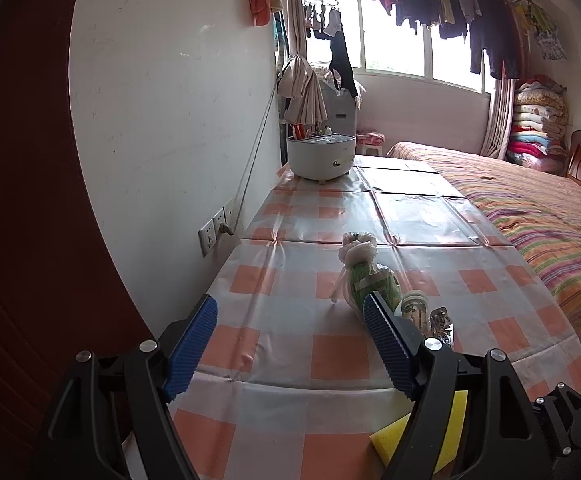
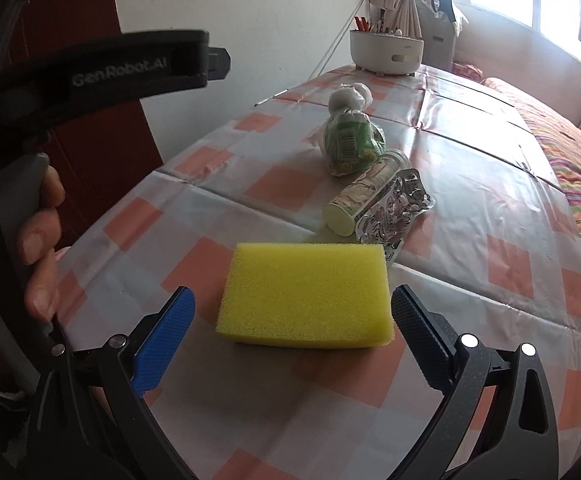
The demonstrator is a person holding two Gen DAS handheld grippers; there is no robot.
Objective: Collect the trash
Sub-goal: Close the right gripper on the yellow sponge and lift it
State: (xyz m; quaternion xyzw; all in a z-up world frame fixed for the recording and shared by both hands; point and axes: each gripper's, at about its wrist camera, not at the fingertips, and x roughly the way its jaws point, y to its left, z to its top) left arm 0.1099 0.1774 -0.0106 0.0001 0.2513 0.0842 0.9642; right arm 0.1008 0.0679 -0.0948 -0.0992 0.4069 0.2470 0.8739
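A: Biggest thing first: the checked table [image 2: 490, 184] fills your right wrist view, running from the lower left up to the white pot [image 2: 386, 54] at the top centre.

B: And the yellow sponge [image 2: 306, 294]?

A: Lying flat in the lower middle, long axis across the frame, left to right. Your right gripper [image 2: 292, 314] has its blue pads spread wide on either side of it, one near each short end, neither one touching.

B: What about the trash beyond?

A: A line of it runs toward the upper right of centre. The green bagged packet [image 2: 350, 144] lies with its long axis pointing up the frame, its knotted white top [image 2: 348, 96] at the far end. Just below it, touching, the small bottle [image 2: 360, 196] lies on its side, base toward you at lower left, neck to the upper right. The crumpled foil wrapper [image 2: 398, 210] sits against the bottle's right side.

B: Your left gripper [image 1: 290, 314]?

A: Fingers spread, nothing between them, just bare cloth in the lower middle of the left wrist view. The packet shows just beyond the right-hand pad [image 1: 386, 344].
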